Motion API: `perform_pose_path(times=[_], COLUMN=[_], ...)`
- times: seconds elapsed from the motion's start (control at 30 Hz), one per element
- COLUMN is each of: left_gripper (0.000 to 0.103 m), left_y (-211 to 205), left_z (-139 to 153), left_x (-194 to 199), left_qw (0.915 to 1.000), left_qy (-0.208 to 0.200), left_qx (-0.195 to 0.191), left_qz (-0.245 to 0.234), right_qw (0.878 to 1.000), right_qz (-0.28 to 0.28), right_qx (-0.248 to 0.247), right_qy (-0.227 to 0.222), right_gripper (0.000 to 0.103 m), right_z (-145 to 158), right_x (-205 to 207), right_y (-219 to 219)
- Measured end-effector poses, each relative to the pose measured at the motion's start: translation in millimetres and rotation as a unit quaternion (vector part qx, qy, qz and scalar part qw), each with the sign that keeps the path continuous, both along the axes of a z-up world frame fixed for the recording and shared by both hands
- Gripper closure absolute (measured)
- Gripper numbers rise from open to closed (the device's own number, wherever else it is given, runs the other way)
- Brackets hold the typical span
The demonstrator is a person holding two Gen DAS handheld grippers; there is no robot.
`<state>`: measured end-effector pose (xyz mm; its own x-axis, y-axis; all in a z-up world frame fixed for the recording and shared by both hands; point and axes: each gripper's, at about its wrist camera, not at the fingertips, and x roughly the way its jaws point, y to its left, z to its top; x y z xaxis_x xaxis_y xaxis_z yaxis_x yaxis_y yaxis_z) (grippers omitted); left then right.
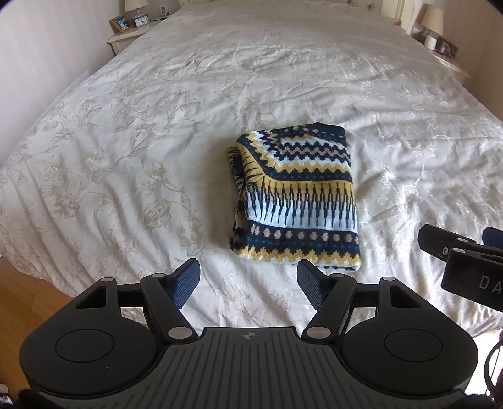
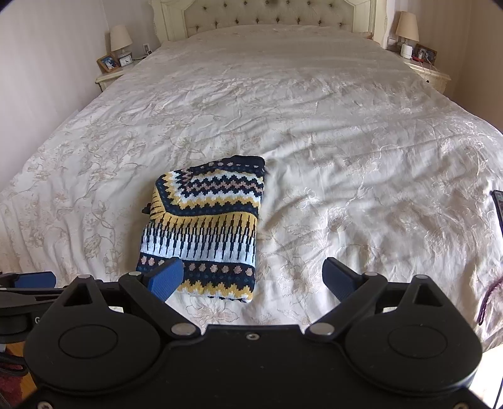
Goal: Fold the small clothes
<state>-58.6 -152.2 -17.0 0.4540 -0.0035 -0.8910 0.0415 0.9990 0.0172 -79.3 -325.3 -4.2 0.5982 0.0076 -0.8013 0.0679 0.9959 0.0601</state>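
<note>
A small knitted sweater (image 1: pixel 295 201) in navy, yellow and white patterns lies folded into a compact rectangle on the white bedspread (image 1: pixel 125 141). It also shows in the right wrist view (image 2: pixel 204 229). My left gripper (image 1: pixel 248 280) is open and empty, just in front of the sweater's near edge, above the bed. My right gripper (image 2: pixel 253 280) is open and empty, its left fingertip (image 2: pixel 166 278) over the sweater's near left corner. The right gripper shows at the right edge of the left wrist view (image 1: pixel 456 251).
Nightstands with lamps stand at both sides of the headboard (image 2: pixel 270 15), left (image 2: pixel 116 67) and right (image 2: pixel 427 69). A dark phone-like object (image 2: pixel 498 207) lies at the bed's right edge. Wooden floor (image 1: pixel 28 302) shows at lower left.
</note>
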Motion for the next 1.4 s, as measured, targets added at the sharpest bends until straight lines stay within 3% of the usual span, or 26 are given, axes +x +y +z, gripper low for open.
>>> perform_pose_path(times=[1.4], left_gripper=[0.036], left_y=[-1.5], left_z=[-13.7], left_x=[32.3], left_qw=[0.9997], left_qy=[0.012], left_qx=[0.002], left_qz=[-0.02], right_qw=[1.0], right_qz=[-0.018], right_qx=[-0.004], right_qy=[0.014], right_gripper=[0.008], right_z=[-12.9], right_x=[26.0], right_y=[4.7])
